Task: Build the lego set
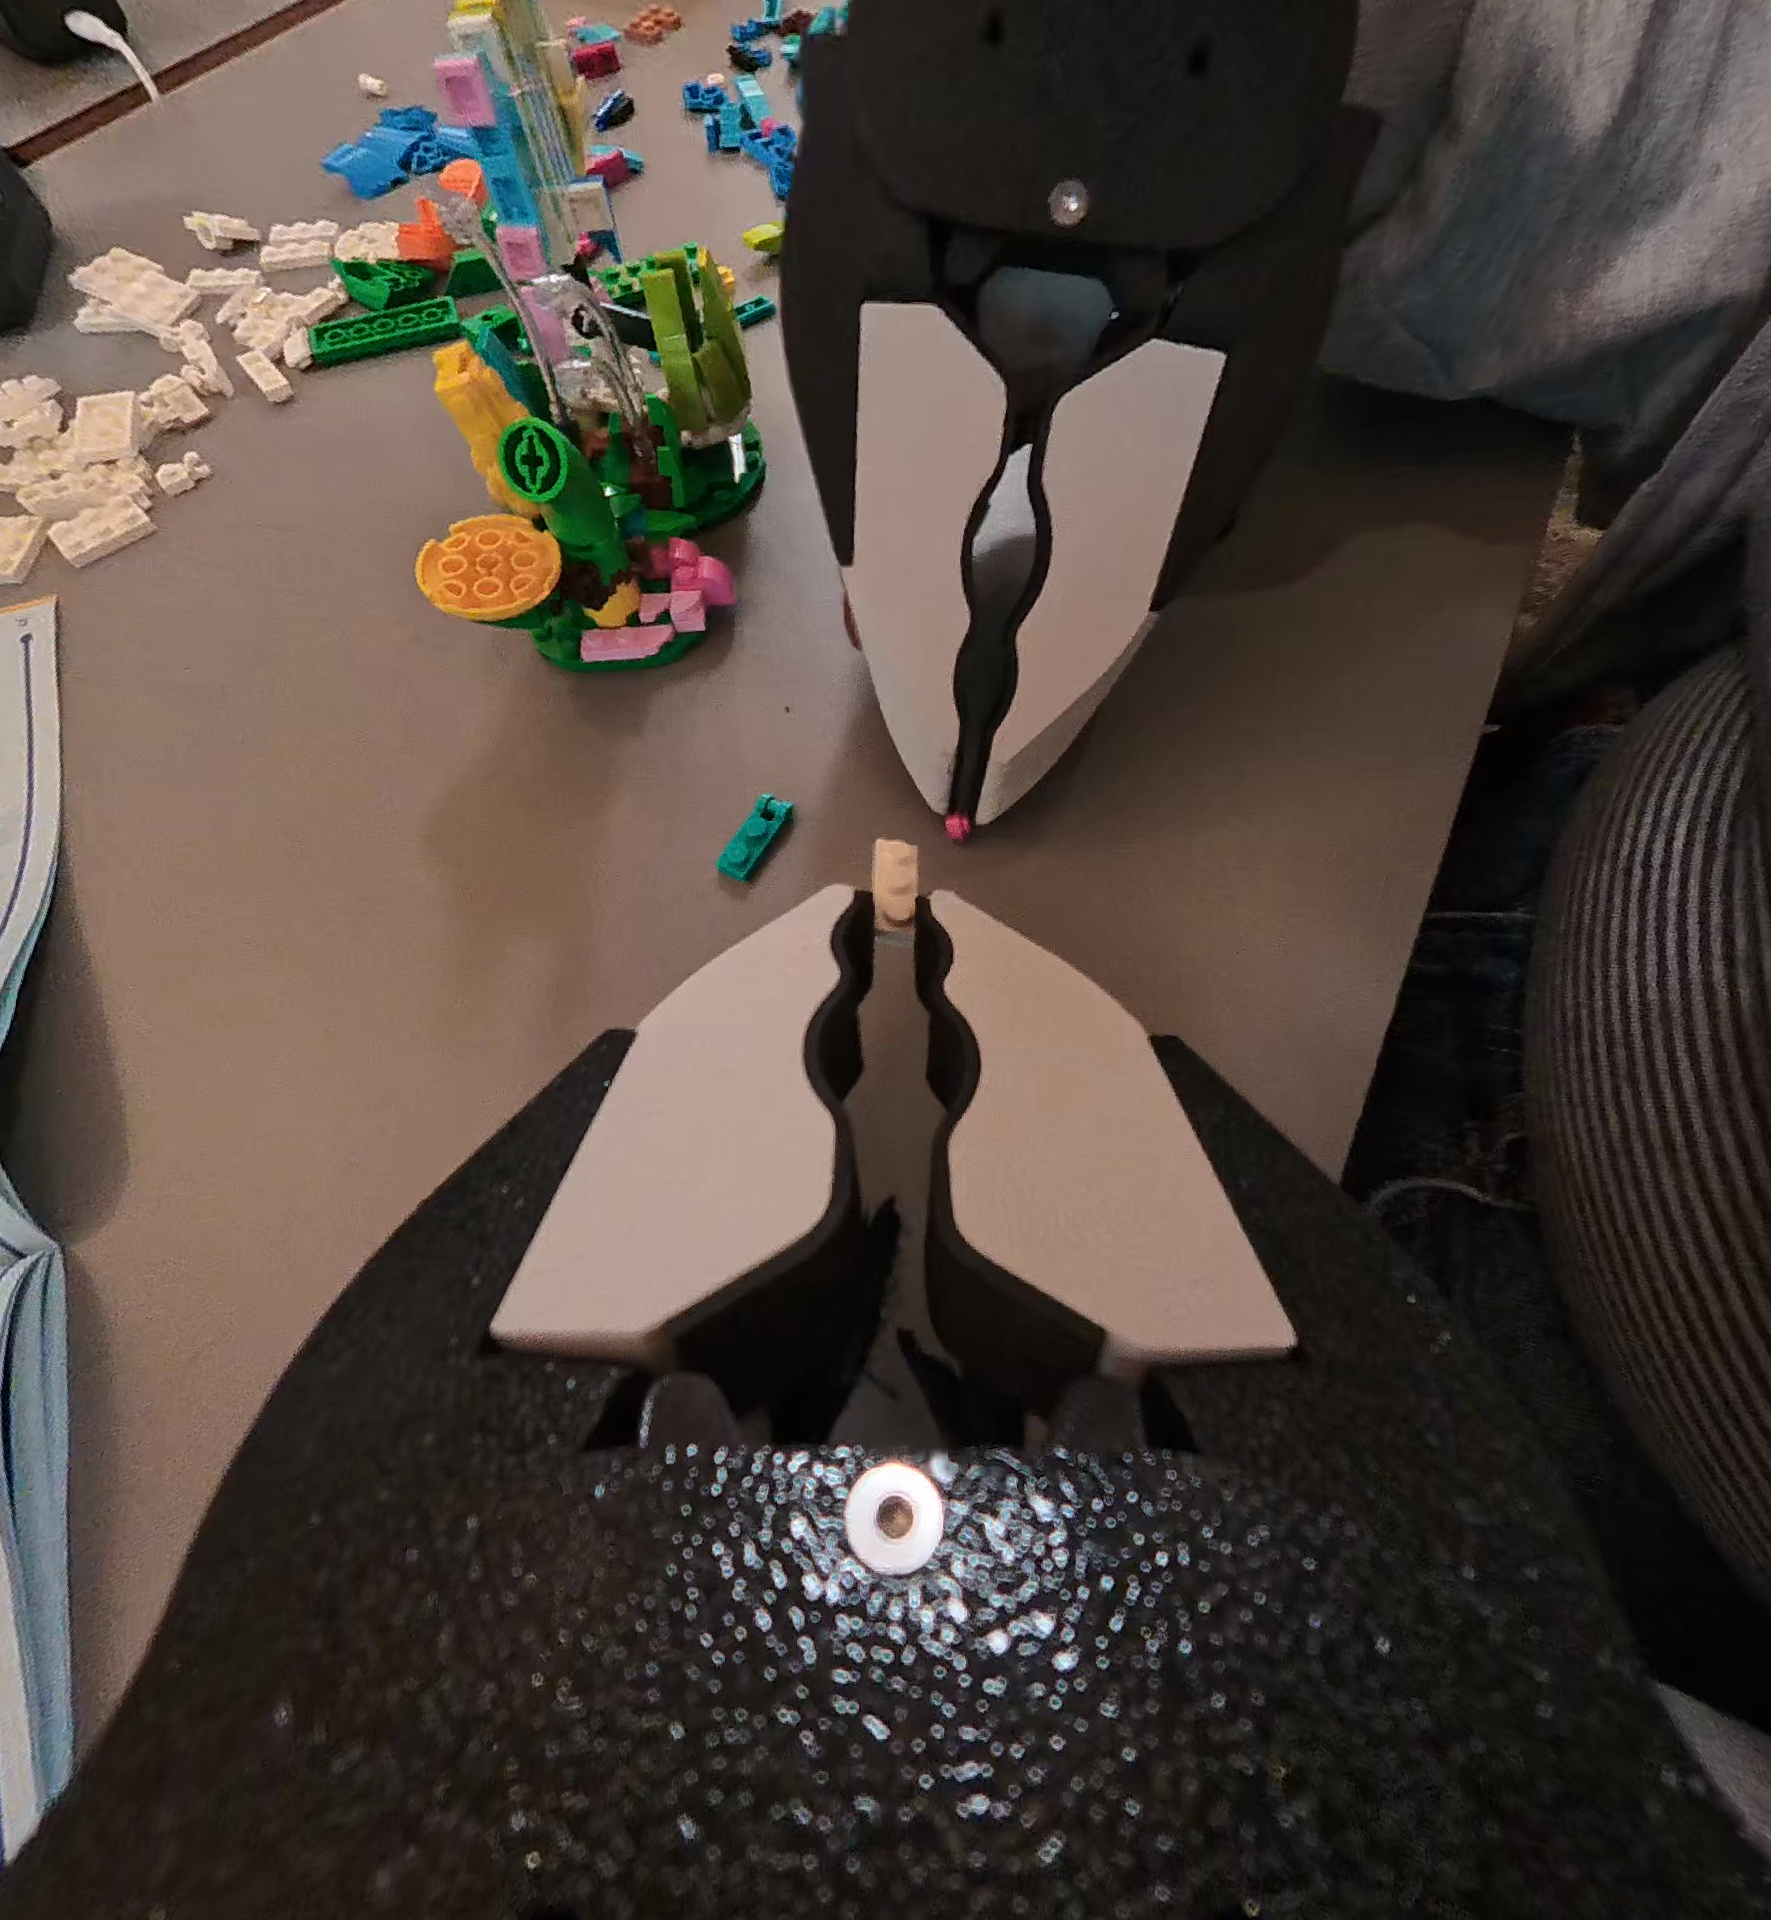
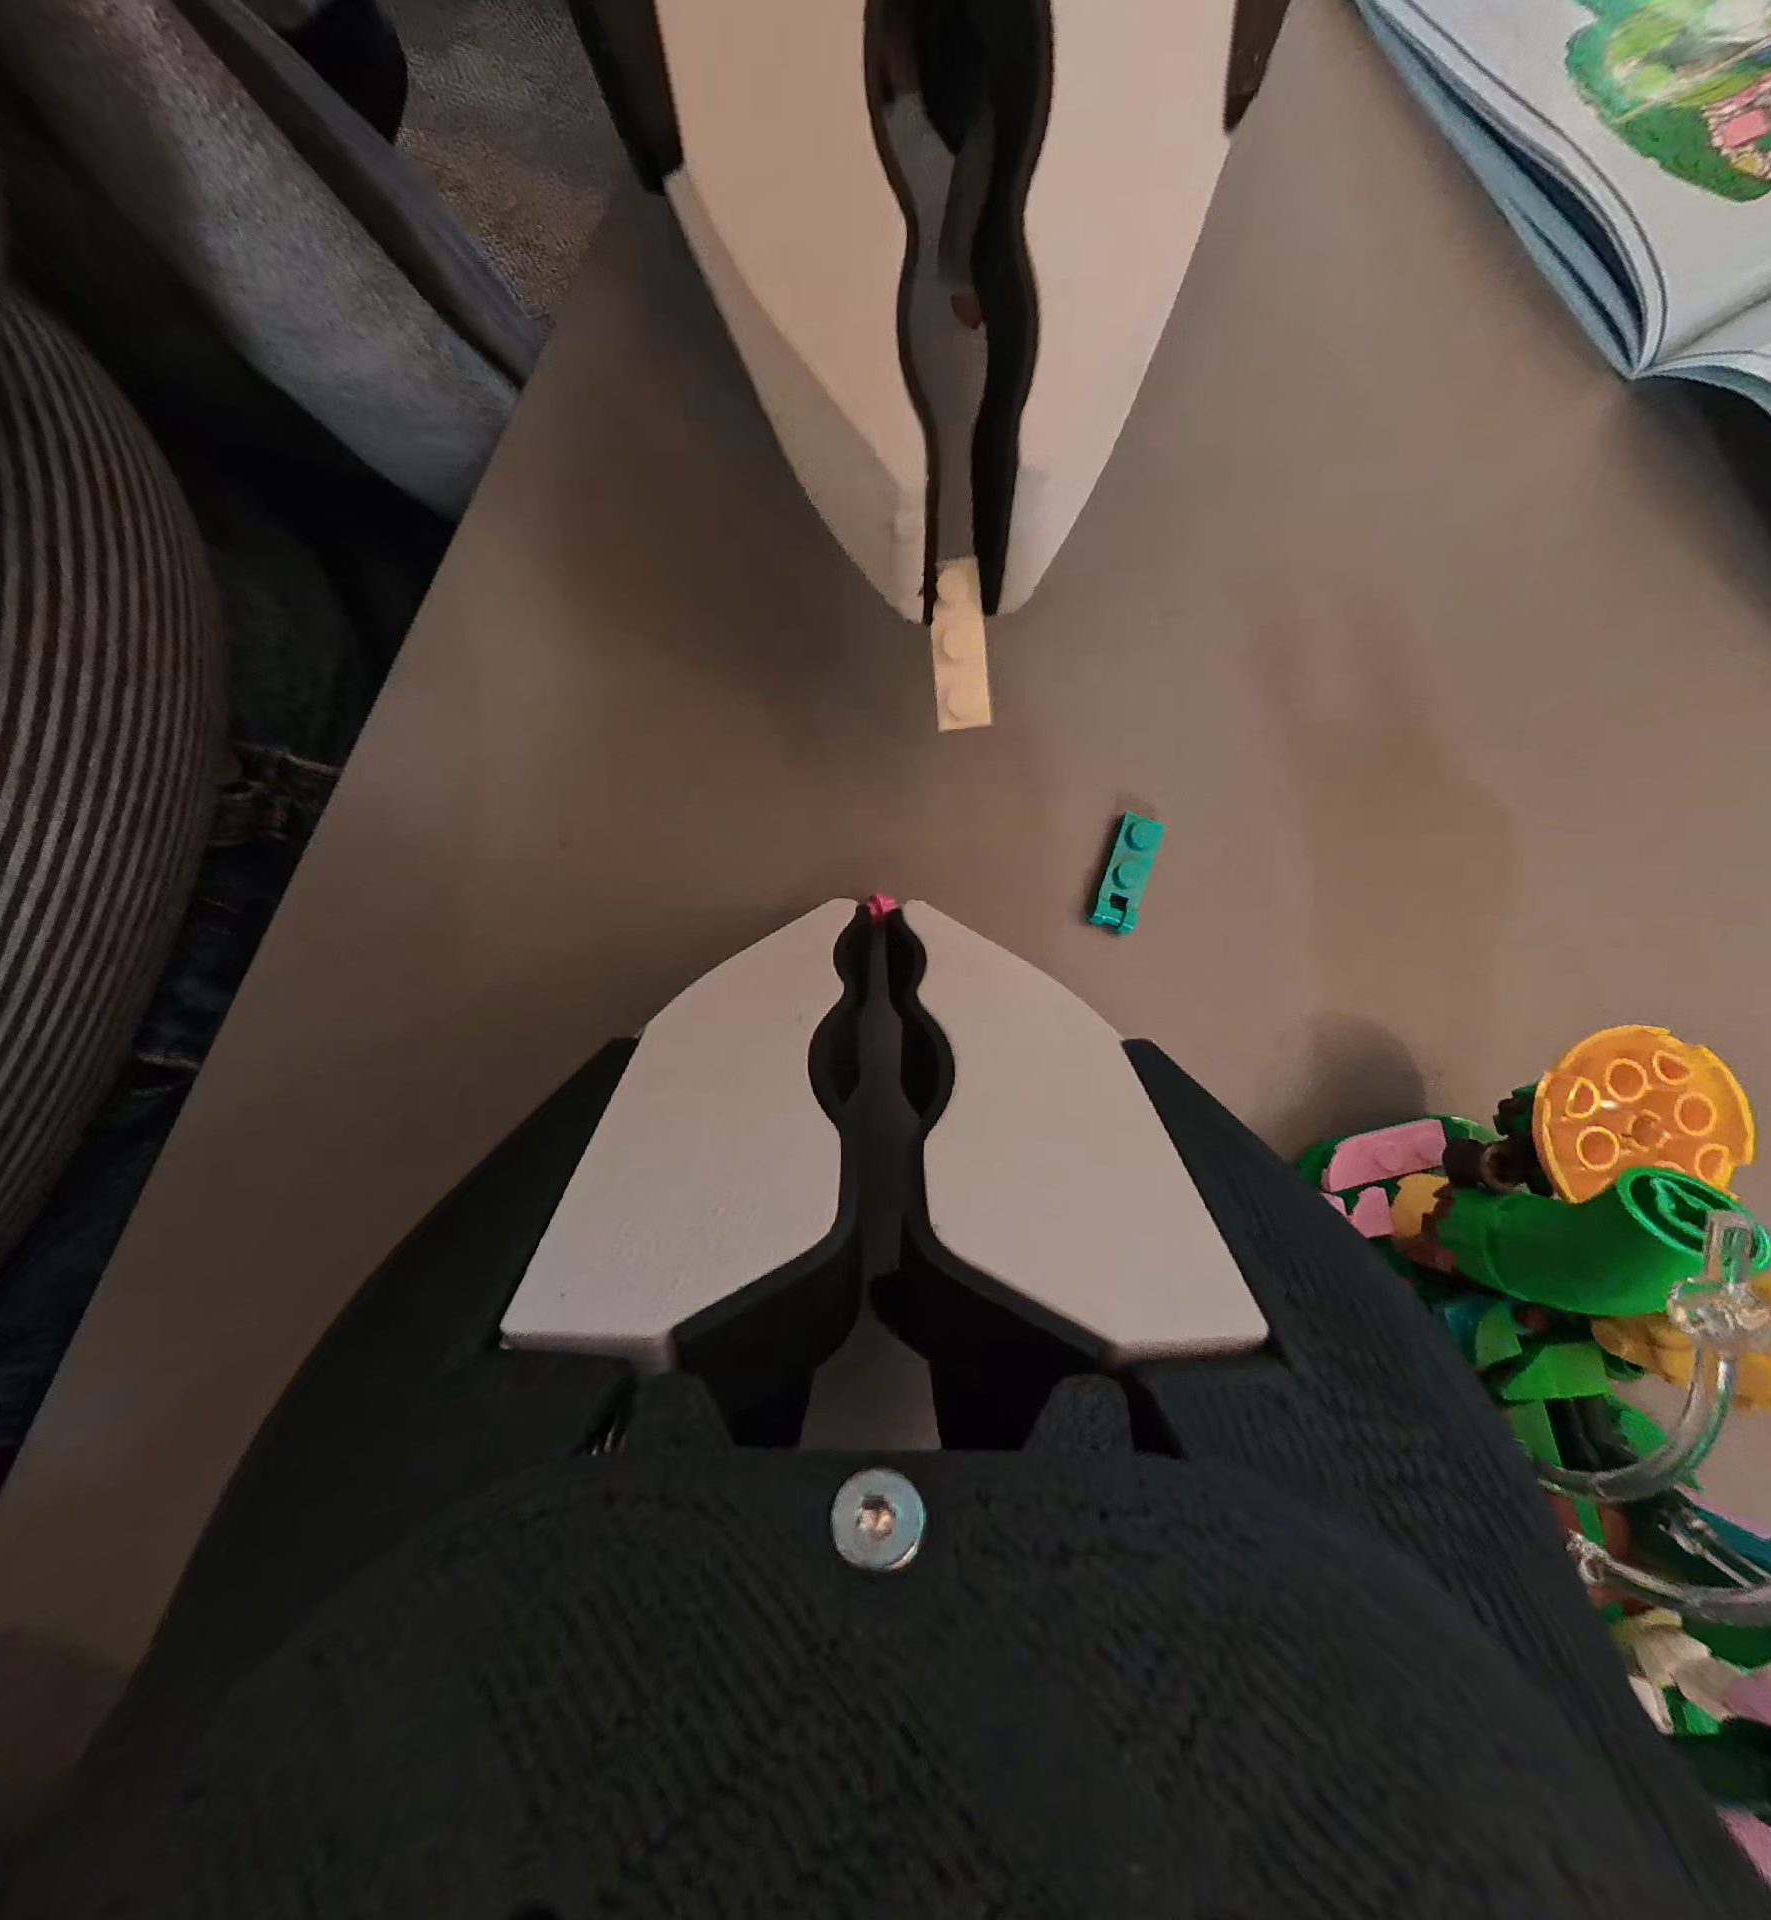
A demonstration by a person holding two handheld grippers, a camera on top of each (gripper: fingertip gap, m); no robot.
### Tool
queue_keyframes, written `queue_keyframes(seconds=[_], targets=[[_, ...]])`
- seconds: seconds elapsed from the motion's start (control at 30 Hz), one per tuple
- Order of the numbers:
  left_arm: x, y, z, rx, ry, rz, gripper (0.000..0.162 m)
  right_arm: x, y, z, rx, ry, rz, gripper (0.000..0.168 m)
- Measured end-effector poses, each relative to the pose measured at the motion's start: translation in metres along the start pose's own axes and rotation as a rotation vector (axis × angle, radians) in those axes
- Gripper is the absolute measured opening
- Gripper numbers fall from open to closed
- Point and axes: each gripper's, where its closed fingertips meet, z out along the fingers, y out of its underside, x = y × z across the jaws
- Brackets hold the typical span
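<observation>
Two small pieces are held, one per gripper, above the grey desk [image 1: 289,935]. The left gripper [image 1: 896,902] is closed on a cream plate [image 1: 895,879], pinched at one end so that most of its length projects beyond the tips. The right gripper [image 2: 879,906] is pinched shut on a tiny magenta piece [image 2: 879,907], of which only a speck shows between the tips. The two grippers face each other tip to tip, near but not touching; joining of the two pieces is judged not yet done.

Progress: a sizeable green plant model [image 1: 600,488] with an orange round plate stands assembled at far left of the left wrist view. Much is judged left: heaps of white pieces [image 1: 102,436] and blue pieces [image 1: 746,114] lie unsorted at the far side, and a teal plate [image 1: 756,837] lies loose on the desk just left of the gripper tips.

View differences: the loose heaps and a tall pastel tower [image 1: 528,125] are seen only in the left wrist view. The studs along the cream plate and the printed page of the open instruction booklet [image 2: 1639,187] are shown clearly only in the right wrist view, as are clear curved parts on the model.
</observation>
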Motion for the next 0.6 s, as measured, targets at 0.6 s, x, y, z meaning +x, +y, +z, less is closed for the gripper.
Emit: queue_keyframes(seconds=[0.6], targets=[[0.024, -0.012, 0.006, 0.055, 0.112, 0.042, 0.007, -0.018, 0.024, -0.015, -0.298, -0.318, 0.399, 0.0]])
